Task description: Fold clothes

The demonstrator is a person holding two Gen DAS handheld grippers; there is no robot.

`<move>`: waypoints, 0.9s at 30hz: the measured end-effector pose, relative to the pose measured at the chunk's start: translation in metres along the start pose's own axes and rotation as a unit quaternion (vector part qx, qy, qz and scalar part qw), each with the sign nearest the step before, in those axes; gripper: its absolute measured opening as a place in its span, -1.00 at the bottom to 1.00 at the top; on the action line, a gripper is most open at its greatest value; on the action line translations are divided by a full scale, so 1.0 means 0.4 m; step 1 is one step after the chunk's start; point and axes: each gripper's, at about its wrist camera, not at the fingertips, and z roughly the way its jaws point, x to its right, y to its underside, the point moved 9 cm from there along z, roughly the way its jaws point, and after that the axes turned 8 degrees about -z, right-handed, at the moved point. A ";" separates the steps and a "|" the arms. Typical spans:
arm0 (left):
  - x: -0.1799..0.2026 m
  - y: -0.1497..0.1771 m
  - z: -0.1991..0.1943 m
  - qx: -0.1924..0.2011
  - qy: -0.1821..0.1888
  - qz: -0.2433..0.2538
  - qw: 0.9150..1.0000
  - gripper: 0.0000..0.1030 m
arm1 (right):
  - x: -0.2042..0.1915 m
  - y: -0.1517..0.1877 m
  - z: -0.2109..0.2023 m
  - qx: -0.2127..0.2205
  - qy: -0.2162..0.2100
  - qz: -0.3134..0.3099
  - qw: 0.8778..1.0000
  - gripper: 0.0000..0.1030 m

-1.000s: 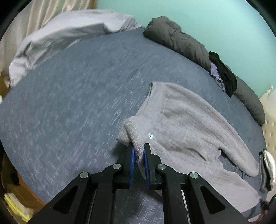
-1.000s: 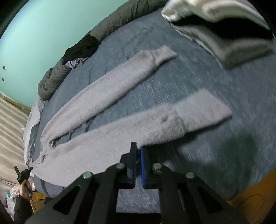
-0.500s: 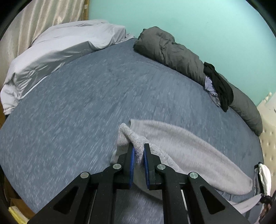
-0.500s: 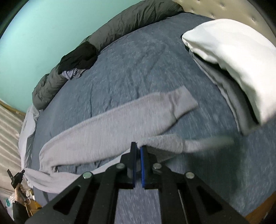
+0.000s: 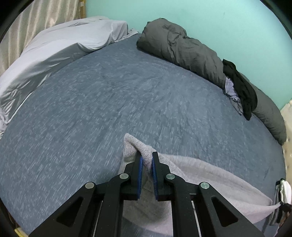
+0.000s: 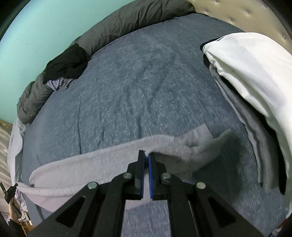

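Up off the blue bed [image 5: 91,109] we've hoisted the grey pants [image 6: 82,164], now low in frame; our left gripper [image 5: 146,159] pinches the waist, our right gripper [image 6: 146,157] clamps a leg, both pointing level forward.

A bedroom in a home is shown. Most of both views is filled by a bed [image 5: 109,102] covered with a blue-grey sheet. A rolled dark grey duvet [image 5: 182,47] is laid along the turquoise wall [image 5: 228,23]. A tufted cream headboard [image 6: 237,16] is seen at 1 end, a white pillow [image 6: 255,73] beside it, and beige curtains [image 5: 36,23] at the other.
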 end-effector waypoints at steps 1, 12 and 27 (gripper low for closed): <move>0.009 -0.008 0.011 -0.001 -0.003 0.004 1.000 -0.81 | 0.001 -0.005 0.010 -0.003 0.005 -0.001 1.000 -0.94; 0.077 -0.071 0.161 -0.006 -0.038 0.010 0.999 -0.72 | 0.003 -0.057 0.165 -0.033 0.037 -0.003 0.999 -0.93; 0.184 0.121 0.063 0.051 0.005 0.053 0.997 -0.20 | 0.007 0.051 0.045 0.105 -0.016 -0.043 0.993 0.07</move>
